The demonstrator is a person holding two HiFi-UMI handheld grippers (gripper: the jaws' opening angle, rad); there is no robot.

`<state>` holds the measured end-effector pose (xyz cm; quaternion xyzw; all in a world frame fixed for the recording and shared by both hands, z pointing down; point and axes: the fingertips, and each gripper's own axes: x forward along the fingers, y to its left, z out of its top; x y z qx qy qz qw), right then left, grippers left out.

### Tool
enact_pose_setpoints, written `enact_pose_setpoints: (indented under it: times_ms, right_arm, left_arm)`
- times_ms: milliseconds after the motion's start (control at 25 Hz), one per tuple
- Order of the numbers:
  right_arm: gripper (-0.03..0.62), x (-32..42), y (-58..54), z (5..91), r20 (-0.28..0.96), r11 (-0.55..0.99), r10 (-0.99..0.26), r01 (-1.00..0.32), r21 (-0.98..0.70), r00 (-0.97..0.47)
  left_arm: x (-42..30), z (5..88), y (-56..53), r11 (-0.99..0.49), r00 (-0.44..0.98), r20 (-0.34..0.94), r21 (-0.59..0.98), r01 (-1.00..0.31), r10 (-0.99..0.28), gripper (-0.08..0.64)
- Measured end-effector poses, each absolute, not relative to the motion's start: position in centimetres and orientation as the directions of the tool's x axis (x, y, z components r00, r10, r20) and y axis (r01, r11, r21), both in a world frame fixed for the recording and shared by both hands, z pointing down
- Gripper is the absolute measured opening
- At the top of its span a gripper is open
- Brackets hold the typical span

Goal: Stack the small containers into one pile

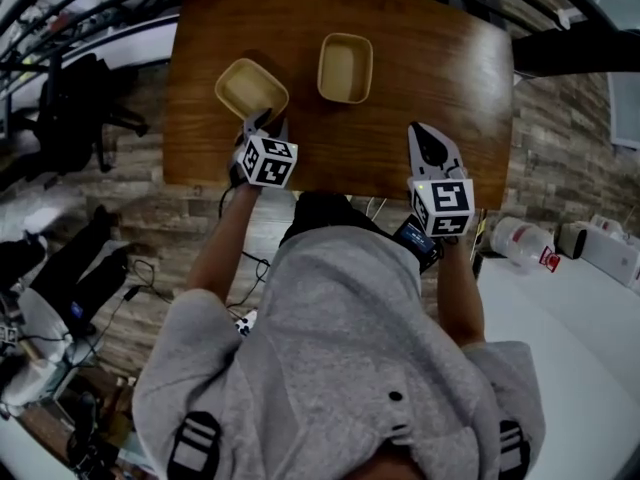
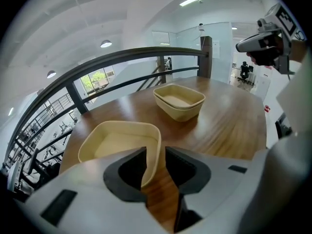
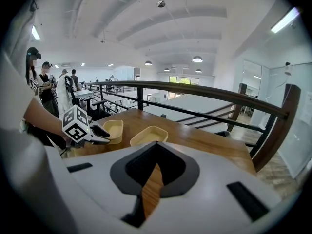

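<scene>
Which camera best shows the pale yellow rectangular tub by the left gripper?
The left gripper view: the pale yellow rectangular tub fills the foreground, its near wall between the open jaws of the left gripper. The head view shows the tub smaller, from above; the right gripper view shows it small and far.

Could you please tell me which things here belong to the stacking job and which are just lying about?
Job: nearer beige square container, farther beige square container, left gripper, right gripper.
Lying about: white plastic jug, black office chair.
</scene>
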<state>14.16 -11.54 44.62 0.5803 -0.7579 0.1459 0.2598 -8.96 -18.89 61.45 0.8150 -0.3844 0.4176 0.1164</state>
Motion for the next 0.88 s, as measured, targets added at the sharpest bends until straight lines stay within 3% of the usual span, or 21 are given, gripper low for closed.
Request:
enact_pose_setpoints:
  times_ms: [600,880]
  right_arm:
    - [0.015,13.7,-11.0,45.4,0.583,0.275,-0.794,-0.957,0.088,-0.174]
    - [0.014,14.2,-11.3,45.5,0.586,0.275,-0.791,-0.958,0.086,-0.175]
  left_arm:
    - [-9.3,62.7,-20.3,-0.717,0.334,0.802,-0.159,-0.678,-0.494,0.037]
    - [-8.6,62.9,-20.3,-0.752,0.328,0.821,-0.175,-0.636,-0.468,0.028]
